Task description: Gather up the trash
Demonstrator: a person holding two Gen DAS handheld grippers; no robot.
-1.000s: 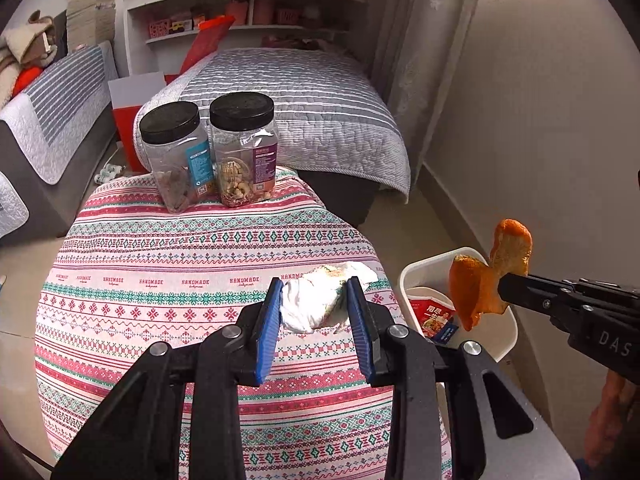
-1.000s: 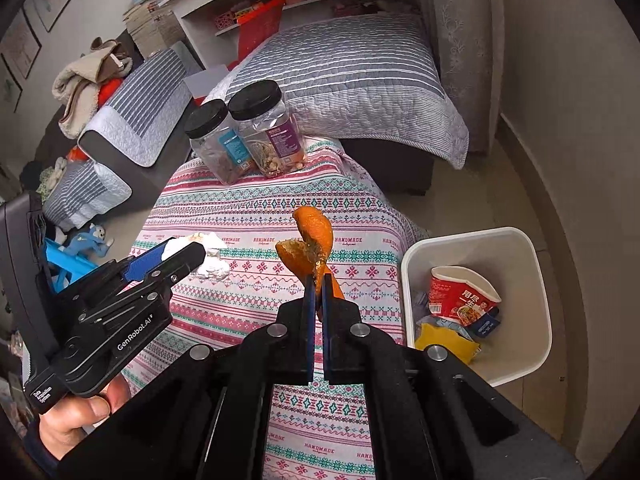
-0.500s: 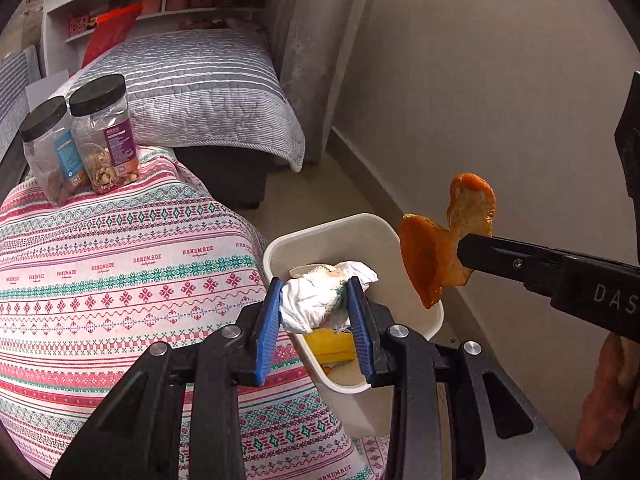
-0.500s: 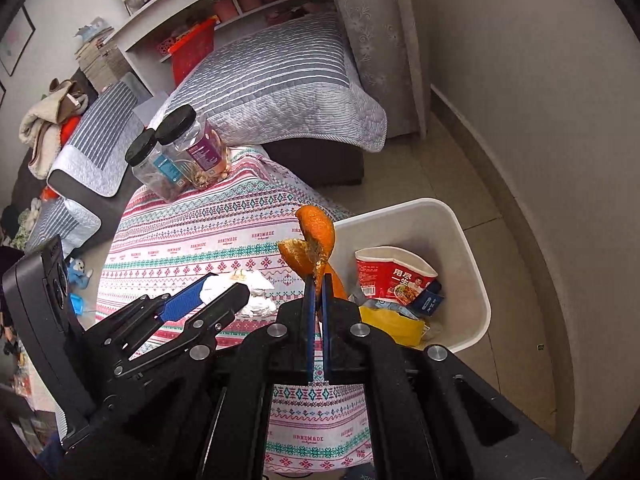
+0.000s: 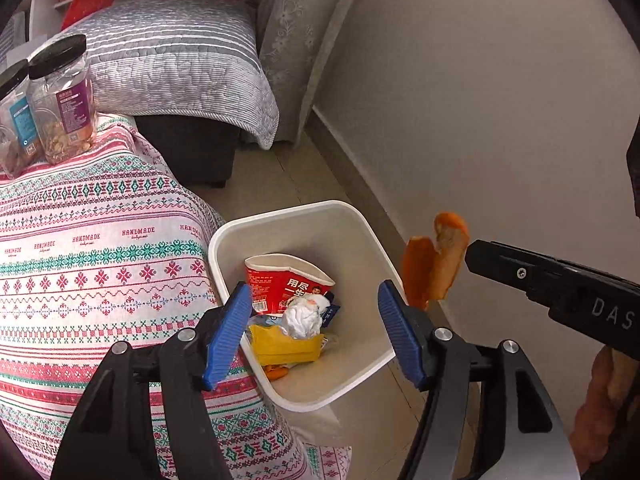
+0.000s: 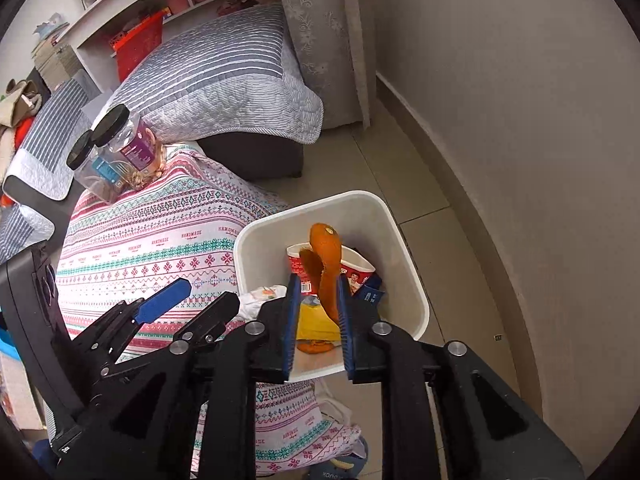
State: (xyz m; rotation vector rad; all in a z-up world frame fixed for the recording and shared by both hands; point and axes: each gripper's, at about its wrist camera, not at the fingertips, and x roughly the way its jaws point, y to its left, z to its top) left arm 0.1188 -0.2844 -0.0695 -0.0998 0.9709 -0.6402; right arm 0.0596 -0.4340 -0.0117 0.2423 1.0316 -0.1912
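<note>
Here we are at the drop: left tongs (image 5: 316, 330) gape empty over the bin (image 5: 352, 216), tissue (image 5: 304, 318) already inside, while right tongs (image 6: 318, 316), parted, let the orange peel (image 6: 326, 256) go next

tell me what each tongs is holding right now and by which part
Left tongs: nothing, open above the bin, the tissue wad lying inside. Right tongs: opened around the orange peel; whether its lower end is still touched cannot be told.

Orange peel over the bin

Our right hand-held gripper (image 6: 318, 320), jaws parted, has orange peel (image 6: 326, 264) between them above the white bin (image 6: 404, 248).
</note>
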